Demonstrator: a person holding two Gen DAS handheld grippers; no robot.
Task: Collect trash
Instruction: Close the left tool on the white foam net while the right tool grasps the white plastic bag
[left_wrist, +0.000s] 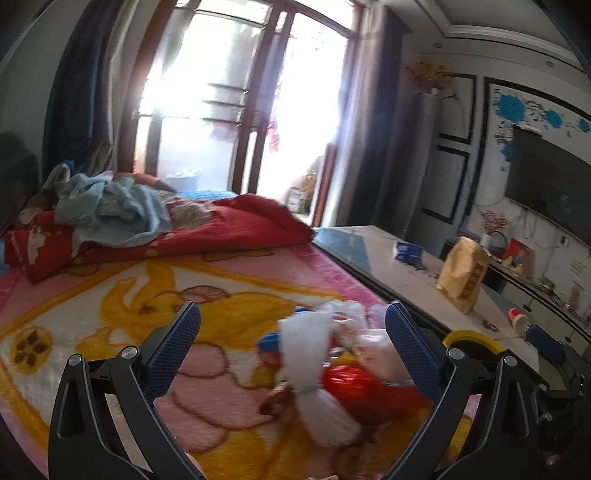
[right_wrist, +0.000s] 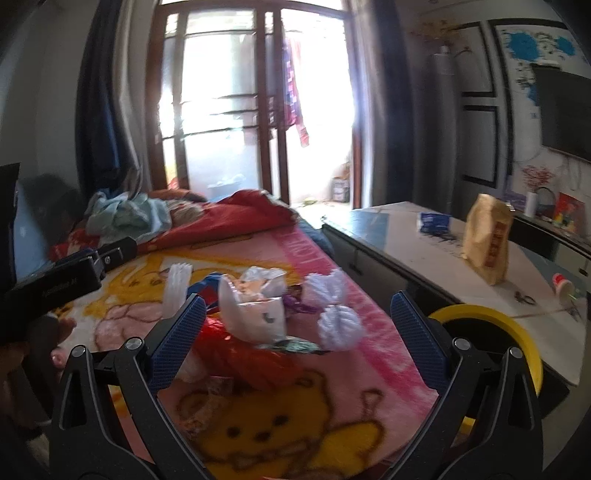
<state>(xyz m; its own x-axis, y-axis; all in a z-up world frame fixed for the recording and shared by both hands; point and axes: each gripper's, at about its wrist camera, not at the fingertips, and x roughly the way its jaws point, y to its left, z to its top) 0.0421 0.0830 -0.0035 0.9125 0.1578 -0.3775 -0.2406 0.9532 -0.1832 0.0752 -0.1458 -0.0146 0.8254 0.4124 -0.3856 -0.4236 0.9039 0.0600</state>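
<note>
Trash pile (right_wrist: 258, 317) on blanket (right_wrist: 295, 417); left tongs (left_wrist: 293, 332) and right tongs (right_wrist: 297, 317) gape wide, holding nothing

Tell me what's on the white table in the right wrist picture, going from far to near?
Blue packet → brown paper bag → small red-and-white cup lying on its side, near the scissors.

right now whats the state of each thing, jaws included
left gripper: jaws open, empty
right gripper: jaws open, empty
trash pile: loose on the blanket
brown paper bag: upright on the table
paper cup: on its side
yellow bin: open
</note>
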